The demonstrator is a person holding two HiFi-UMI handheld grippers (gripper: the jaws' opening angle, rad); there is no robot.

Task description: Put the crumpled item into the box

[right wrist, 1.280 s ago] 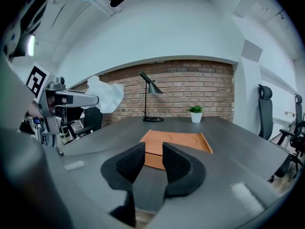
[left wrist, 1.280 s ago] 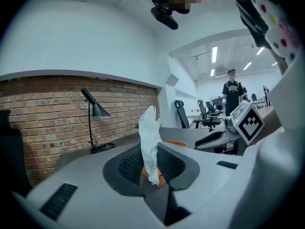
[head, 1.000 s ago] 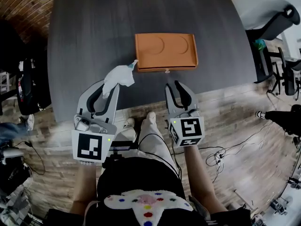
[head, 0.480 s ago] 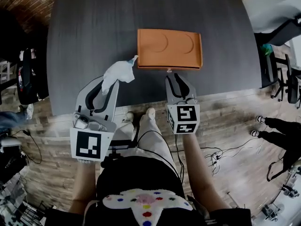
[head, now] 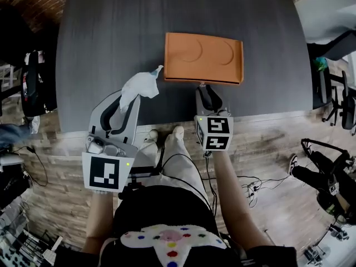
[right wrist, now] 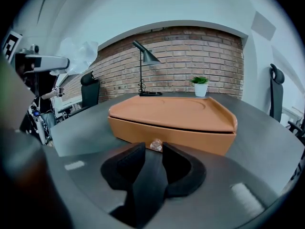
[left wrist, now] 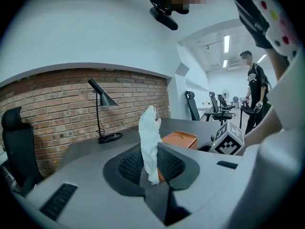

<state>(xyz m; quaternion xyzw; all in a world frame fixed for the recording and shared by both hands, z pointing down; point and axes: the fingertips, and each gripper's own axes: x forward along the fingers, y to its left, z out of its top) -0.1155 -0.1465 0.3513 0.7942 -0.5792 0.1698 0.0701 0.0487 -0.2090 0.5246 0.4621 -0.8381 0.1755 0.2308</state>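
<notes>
A crumpled white tissue [head: 140, 87] stands up between the fingers of my left gripper [head: 130, 97], which is shut on it above the near left part of the dark table [head: 105, 43]. In the left gripper view the tissue [left wrist: 149, 140] rises from the jaws. The orange box [head: 203, 58] lies flat mid-table, its drawer closed, with a small knob [right wrist: 156, 145] on the near face. My right gripper [right wrist: 153, 148] is open, its tips right at that knob, one on either side; I cannot tell whether they touch it.
A black desk lamp [right wrist: 144, 55] and a small potted plant [right wrist: 200, 86] stand at the table's far side. Office chairs [head: 339, 90] are off to the right, and a person [left wrist: 255, 92] stands in the distance. The table's near edge [head: 167, 124] runs under both grippers.
My right gripper has sunk and come forward to the box's near face, up to the knob. The left gripper has kept still with the tissue.
</notes>
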